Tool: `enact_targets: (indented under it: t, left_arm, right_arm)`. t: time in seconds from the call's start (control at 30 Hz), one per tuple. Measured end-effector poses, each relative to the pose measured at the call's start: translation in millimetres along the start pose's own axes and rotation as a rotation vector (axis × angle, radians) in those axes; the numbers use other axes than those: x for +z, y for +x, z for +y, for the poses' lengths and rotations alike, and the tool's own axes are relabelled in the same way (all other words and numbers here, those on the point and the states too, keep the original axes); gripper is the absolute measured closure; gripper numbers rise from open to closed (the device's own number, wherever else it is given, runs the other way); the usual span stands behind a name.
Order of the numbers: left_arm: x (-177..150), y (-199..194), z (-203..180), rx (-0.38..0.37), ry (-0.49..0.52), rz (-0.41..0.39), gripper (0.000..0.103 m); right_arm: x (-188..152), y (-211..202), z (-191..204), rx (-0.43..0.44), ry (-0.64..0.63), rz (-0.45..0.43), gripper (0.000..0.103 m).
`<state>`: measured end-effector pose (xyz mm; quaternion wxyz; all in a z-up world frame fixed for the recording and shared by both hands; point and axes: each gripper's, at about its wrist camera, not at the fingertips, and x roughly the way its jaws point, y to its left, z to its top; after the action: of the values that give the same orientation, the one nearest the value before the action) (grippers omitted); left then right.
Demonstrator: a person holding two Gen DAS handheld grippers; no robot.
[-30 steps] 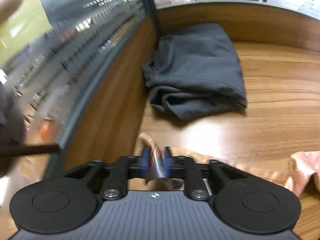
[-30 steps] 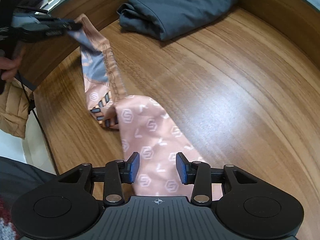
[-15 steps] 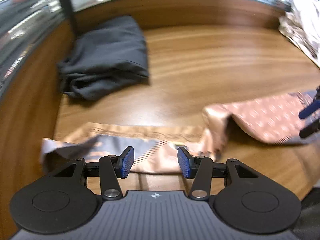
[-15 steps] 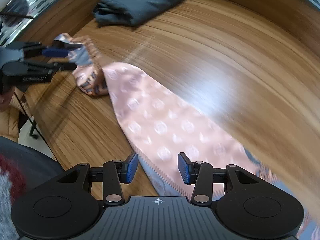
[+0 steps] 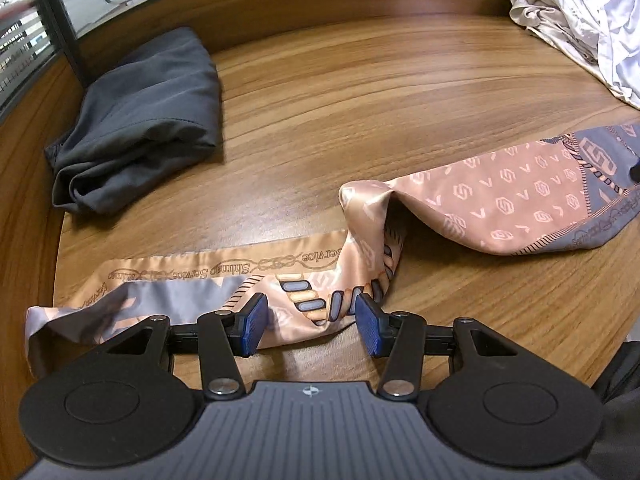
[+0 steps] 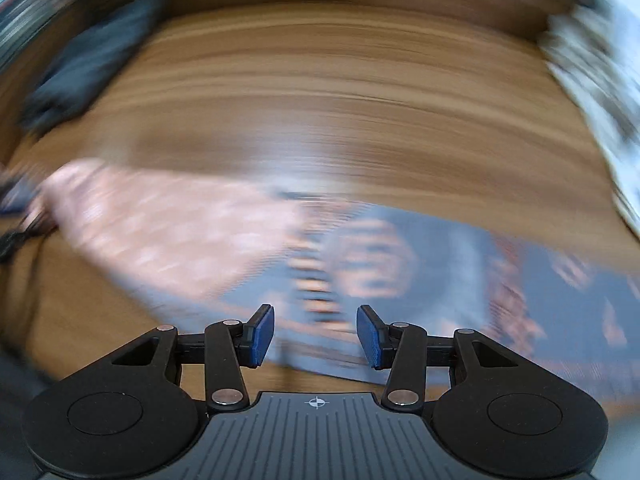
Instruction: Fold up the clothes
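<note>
A: Our left hand-held gripper point(image 5: 308, 322) hovers with its blue pads spread, gripping nothing; the scarf point(image 5: 304, 280) lies just beyond them on the table point(image 5: 360, 100).

B: Our right hand-held gripper point(image 6: 315, 332) is spread too, over the scarf's grey-blue end, though that view is badly blurred.

A: The scarf runs across the table, bunched and twisted at its middle. We judge it thin, light and slippery, likely to slide out of a loose pinch.

B: Then we should pinch the hemmed corners at each end, not the twisted middle.

A: Farther off sit a folded dark garment point(image 5: 140, 120) and a white heap of clothes point(image 5: 592, 20).
</note>
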<state>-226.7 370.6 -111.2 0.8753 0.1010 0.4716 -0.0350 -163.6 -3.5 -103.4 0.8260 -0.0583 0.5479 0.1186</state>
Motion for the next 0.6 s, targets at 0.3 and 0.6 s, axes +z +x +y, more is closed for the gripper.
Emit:
enact_targets:
  t: [0.3,0.6]
  left_arm:
    - [4,-1,-5,0.041,0.006,0.008,0.101]
    - [13,-19,19,0.204,-0.098,-0.026,0.103]
  right_arm:
    - [6,14,-71,-0.161,0.208,0.013,0.054]
    - [7,24,-76,-0.168,0.202,0.043,0.054]
